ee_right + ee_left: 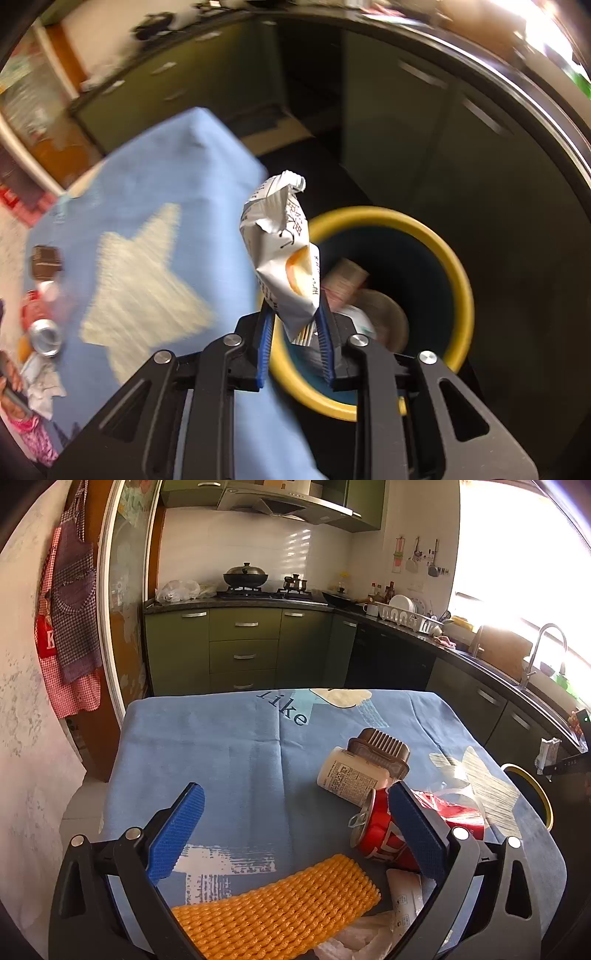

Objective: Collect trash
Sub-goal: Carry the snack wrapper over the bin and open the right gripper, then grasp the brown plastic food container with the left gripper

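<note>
The right tongs (295, 317) point steeply down and pinch a crumpled white snack wrapper (280, 254) by its lower end; the pads press on both sides of it, the gap narrow. The wrapper stands up from the jaws, its long axis running toward twelve o'clock in the right wrist view. Behind it, from about one to four o'clock of the tips, sits the yellow-rimmed bin (458, 266), already with some rubbish at the bottom. The wrapper hangs over the bin's near-left rim, close to the edge of the blue tablecloth (155, 166), so I'd judge a short carry toward three o'clock would put it squarely over the mouth before letting go.

The left tongs (295, 808) stand wide open over the table, holding nothing. A red can (376, 834) lies on its side touching the right pad, at about three o'clock of the gap, with a white bottle (351, 779) with a brown cap just beyond it and an orange foam net (280, 908) close in at six o'clock. The left hand is the nearer one for those.
</note>
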Demonstrator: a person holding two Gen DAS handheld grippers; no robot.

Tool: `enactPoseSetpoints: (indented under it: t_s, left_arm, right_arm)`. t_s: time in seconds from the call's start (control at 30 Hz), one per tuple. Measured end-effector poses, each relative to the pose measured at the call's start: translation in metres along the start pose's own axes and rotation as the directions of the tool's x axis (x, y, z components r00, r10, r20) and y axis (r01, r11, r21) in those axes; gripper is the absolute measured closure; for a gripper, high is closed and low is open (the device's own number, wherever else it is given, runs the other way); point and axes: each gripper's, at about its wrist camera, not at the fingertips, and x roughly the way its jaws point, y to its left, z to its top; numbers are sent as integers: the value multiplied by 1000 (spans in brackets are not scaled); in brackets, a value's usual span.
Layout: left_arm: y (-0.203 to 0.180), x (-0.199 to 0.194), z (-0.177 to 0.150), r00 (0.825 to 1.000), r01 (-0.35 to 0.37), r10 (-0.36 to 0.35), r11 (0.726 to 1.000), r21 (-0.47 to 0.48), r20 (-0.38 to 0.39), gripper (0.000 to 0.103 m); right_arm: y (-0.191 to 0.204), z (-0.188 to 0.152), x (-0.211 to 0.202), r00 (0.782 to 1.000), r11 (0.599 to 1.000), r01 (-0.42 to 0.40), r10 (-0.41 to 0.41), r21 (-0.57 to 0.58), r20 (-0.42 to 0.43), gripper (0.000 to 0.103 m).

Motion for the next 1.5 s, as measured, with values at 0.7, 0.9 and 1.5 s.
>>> enactPoseSetpoints:
  t_s: [0.7, 0.9, 1.5]
  left_arm:
    - [-28, -9, -1, 993, 114, -115, 991, 71, 2, 5]
    - [-45, -13, 15, 964, 258, -253, 964, 59, -81, 5]
    - [-105, 129, 82, 860, 368, -198, 878, 305, -470, 13]
  right_arm:
    - [10, -31, 10, 998, 999, -48, 48, -13, 33, 47]
    - [22, -41, 2, 997, 997, -65, 68, -49, 46, 46]
    - [31, -57, 9, 987, 985, -154, 156, -81, 19, 44]
